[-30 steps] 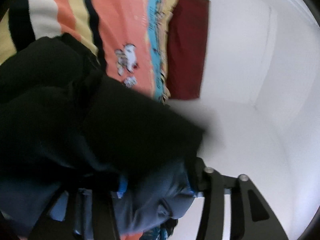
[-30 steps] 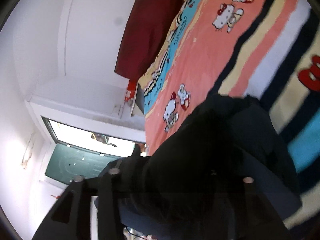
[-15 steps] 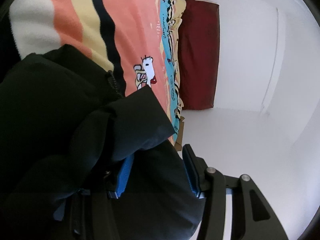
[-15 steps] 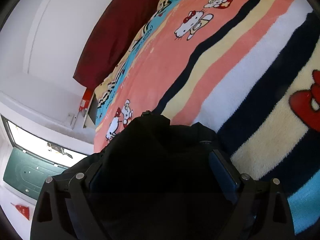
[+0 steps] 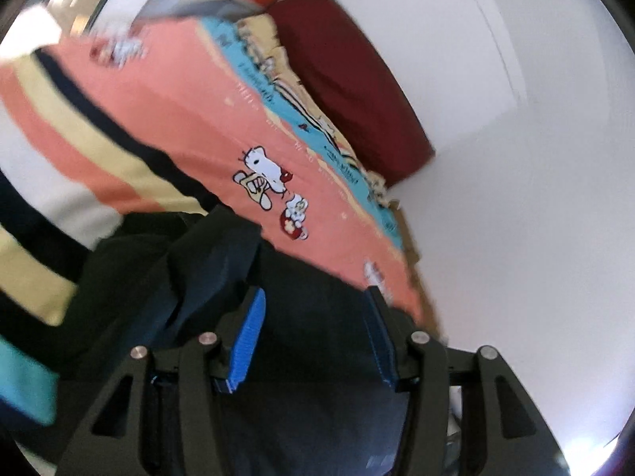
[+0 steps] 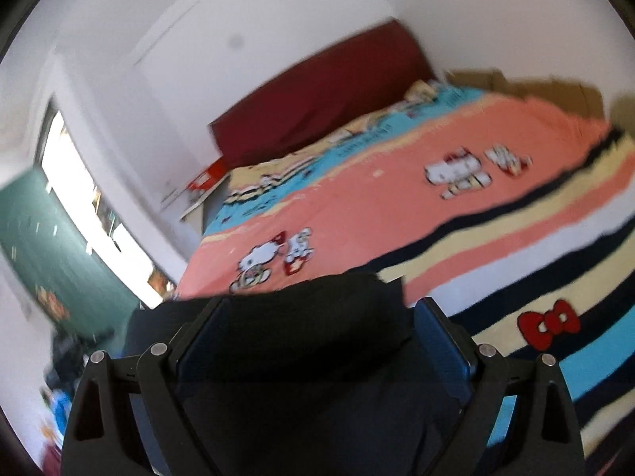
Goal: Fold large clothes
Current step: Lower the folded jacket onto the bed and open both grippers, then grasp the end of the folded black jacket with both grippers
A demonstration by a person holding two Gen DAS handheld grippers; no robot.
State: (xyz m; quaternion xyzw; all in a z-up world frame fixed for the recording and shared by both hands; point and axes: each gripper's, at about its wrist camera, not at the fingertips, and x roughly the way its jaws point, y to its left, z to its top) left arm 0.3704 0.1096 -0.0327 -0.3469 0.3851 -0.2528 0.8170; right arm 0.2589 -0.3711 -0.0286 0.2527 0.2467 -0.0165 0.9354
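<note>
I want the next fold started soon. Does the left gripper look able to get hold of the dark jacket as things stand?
Probably yes. The left gripper already has the dark jacket bunched between its parted jaws, with nothing else in the way, though blur hides whether the pads press on it.

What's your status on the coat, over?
Left gripper and right gripper both have bulky black coat between their pads; grip not confirmable. Right jaws have just been opening wide. Coat bunched on striped blanket. Nothing in the way.
</note>
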